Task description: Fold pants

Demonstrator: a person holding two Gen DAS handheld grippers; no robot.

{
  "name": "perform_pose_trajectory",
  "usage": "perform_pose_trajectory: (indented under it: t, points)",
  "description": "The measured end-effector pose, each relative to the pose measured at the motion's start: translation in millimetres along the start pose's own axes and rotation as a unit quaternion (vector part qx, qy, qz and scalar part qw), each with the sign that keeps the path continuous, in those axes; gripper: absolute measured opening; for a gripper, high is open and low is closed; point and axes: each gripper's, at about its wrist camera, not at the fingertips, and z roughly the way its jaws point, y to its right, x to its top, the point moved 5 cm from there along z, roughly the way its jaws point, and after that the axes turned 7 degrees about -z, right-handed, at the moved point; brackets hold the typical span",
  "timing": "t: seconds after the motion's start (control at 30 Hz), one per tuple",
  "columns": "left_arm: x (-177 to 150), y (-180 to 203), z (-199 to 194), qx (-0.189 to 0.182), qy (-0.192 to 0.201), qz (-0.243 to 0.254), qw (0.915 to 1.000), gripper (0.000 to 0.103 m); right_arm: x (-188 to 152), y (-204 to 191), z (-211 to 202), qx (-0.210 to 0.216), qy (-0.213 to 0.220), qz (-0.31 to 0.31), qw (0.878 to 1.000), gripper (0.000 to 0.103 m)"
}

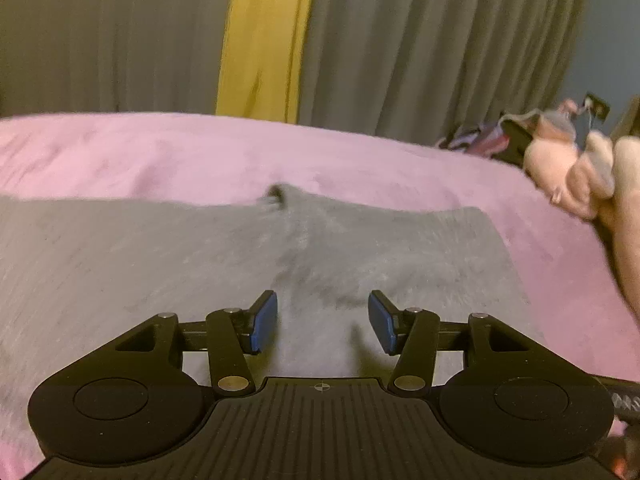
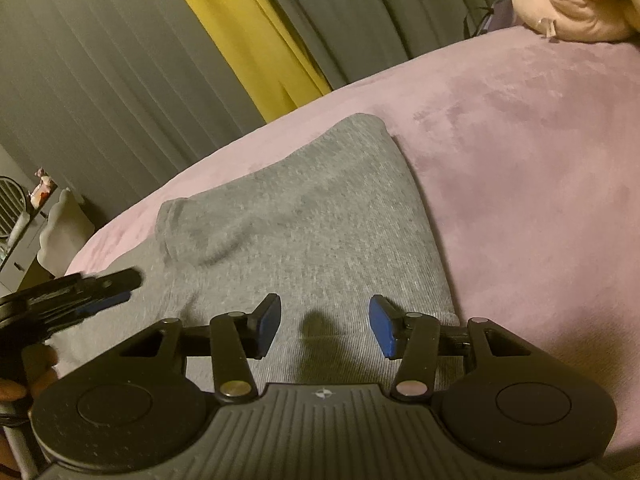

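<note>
Grey pants (image 1: 200, 264) lie on a pink blanket (image 1: 160, 152). In the right wrist view the pants (image 2: 304, 216) lie folded over, with a rolled cuff or hem at the left. My left gripper (image 1: 322, 322) is open and empty just above the grey fabric. My right gripper (image 2: 325, 326) is open and empty over the near edge of the pants. The left gripper also shows in the right wrist view (image 2: 80, 292), blurred, at the pants' left side.
Grey curtains (image 1: 420, 40) with a yellow strip (image 1: 264, 36) hang behind the bed. A pink plush toy (image 2: 572, 4) and dark items lie at the far right. A white shelf unit (image 2: 24, 232) stands at the left beside the bed.
</note>
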Motion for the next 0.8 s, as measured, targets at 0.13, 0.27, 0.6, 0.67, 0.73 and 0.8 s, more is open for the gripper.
perform_pose_trajectory:
  t: [0.13,0.27,0.6,0.67,0.73,0.8]
  points:
    - [8,11,29,0.018,-0.014,0.002,0.9997,0.061,-1,3,4,0.008,-0.003,0.01,1.0,0.051]
    - [9,-3,53,0.057,-0.036,-0.015,0.9976,0.057,-2,8,9,0.014,-0.005,0.021,1.0,0.051]
    - [4,-77,21,0.093,-0.031,-0.127,0.987,0.077,-3,9,9,0.019,-0.005,0.027,0.999,0.051]
    - [-2,-90,8,0.04,-0.047,-0.181,0.9816,0.077,-3,9,9,0.018,-0.005,0.027,0.999,0.051]
    - [-11,-96,-1,-0.003,-0.061,-0.206,0.9766,0.078,-3,9,10,0.017,-0.006,0.025,1.0,0.052]
    - [-18,-93,-5,-0.03,-0.071,-0.211,0.9744,0.078,-2,8,10,0.015,-0.006,0.021,1.0,0.053]
